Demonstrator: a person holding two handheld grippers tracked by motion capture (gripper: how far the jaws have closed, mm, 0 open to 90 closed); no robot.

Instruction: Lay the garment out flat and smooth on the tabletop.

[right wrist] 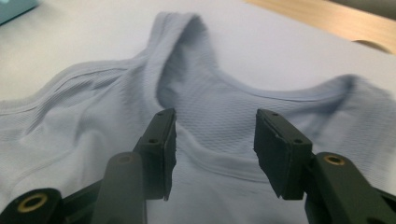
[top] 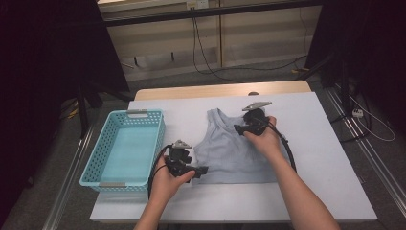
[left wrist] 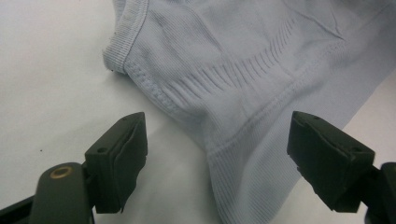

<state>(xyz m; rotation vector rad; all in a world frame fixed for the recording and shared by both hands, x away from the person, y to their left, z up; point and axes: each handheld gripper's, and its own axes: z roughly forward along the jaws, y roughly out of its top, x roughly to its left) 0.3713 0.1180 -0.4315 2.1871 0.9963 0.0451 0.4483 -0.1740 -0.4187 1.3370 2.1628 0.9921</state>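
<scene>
Garment: a pale blue ribbed tank top [top: 230, 148] is laid flat on the white table cover [top: 316, 143], near the middle of the high view, with its neck opening turned toward twelve o'clock and its hem toward six o'clock.
Left gripper: the left gripper [top: 201, 170] is held in the person's left hand [top: 167, 178] at the top's seven o'clock corner; its tips are pointed toward three o'clock, at the lower side edge of the cloth.
Left jaws: wide apart, as seen in the left gripper view [left wrist: 217, 154]; the ribbed side hem of the top [left wrist: 243, 84] is seen lying between and beyond them, and no pad is pressed on it.
Right gripper: the right gripper [top: 238, 128] is held in the right hand [top: 263, 139] over the top's one o'clock shoulder, with its tips turned toward nine o'clock, across the neckline.
Right jaws: parted to a middling gap in the right gripper view [right wrist: 215, 149]; the neckline band [right wrist: 219, 161] is seen through the gap, and whether the pads are touched by it cannot be told; nothing is clamped.
Basket: a light blue slotted basket [top: 91, 165] is set at nine o'clock of the top, just beside the left gripper, on the left edge of the cover.
Table: a strip of bare wooden tabletop [top: 215, 90] is left showing at twelve o'clock, beyond the cover.
</scene>
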